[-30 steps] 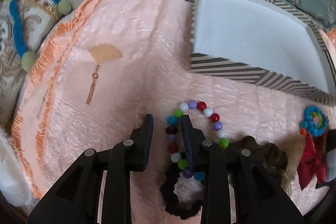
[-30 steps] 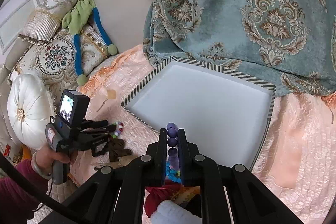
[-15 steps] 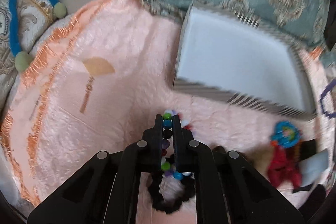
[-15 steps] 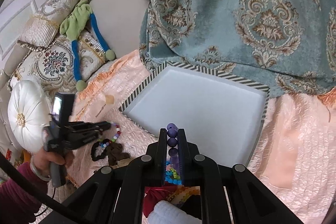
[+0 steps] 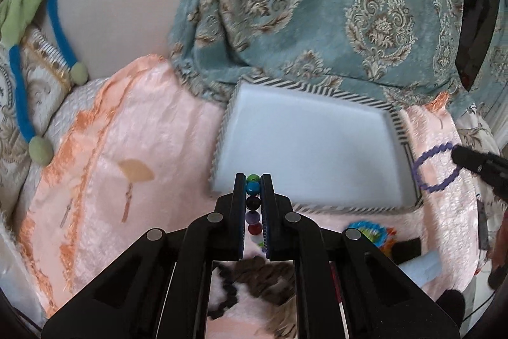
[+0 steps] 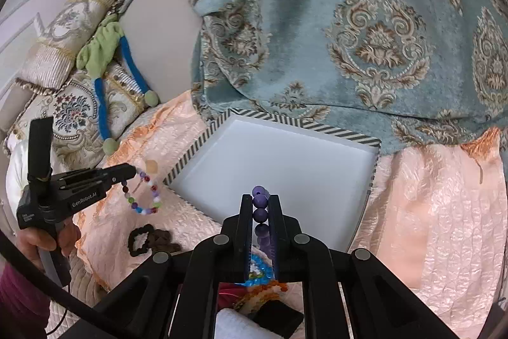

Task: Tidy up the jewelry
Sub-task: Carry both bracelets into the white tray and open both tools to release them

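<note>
Nearest the left wrist camera, the left gripper (image 5: 253, 180) is clamped on a multicoloured bead bracelet (image 5: 253, 203), with green, blue, black, purple and red beads lined up between its fingers; in the right wrist view the rest of that loop hangs free below the tips, above the pink bedspread (image 6: 444, 212). Under the left gripper a black hair tie (image 6: 139, 240) and a brown scrunchie (image 6: 163, 240) lie touching each other on the bedspread. The right gripper (image 6: 261, 199) is clamped on a purple bead bracelet (image 6: 260, 208), and the left wrist view shows its loop dangling just past the right edge of the tray. Below the right gripper lies a blue crocheted flower (image 5: 365, 232). Beyond both grippers sits a white tray with a striped rim (image 6: 333, 134), nothing in it. Behind it a teal patterned blanket (image 6: 349, 21) is draped, its edge touching the tray's far side.
</note>
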Available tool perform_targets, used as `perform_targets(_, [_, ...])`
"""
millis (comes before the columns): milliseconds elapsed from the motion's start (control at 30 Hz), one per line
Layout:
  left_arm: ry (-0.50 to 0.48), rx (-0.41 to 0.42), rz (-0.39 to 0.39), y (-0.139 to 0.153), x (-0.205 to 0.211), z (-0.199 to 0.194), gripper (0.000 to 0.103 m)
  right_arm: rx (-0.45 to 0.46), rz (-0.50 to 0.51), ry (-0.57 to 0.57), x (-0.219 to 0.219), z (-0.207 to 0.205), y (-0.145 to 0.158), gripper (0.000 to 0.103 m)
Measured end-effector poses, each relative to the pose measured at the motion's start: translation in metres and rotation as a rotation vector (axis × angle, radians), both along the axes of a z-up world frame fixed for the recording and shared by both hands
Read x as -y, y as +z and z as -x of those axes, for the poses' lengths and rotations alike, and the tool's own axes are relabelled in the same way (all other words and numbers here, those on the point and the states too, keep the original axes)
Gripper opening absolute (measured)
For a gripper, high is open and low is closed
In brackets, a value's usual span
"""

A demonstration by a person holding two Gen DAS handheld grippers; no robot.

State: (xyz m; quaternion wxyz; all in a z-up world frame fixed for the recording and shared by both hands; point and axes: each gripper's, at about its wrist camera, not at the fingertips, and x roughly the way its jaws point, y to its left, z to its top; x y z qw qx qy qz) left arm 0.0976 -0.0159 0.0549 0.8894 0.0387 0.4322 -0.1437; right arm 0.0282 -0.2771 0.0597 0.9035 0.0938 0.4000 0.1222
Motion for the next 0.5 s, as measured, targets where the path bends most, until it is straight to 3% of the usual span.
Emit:
perform_targets(300, [0.023, -0.035, 0.020, -0.034, 0.038, -0.037, 0.007, -0.081, -0.045, -0.021, 0.000, -0.023, -0.043, 0.009])
perform_targets(500, [0.092, -0.090, 0.007, -0.072, 0.033, -0.068, 0.007, -0.158, -0.044, -0.067, 0.018, -0.038, -0.080, 0.009])
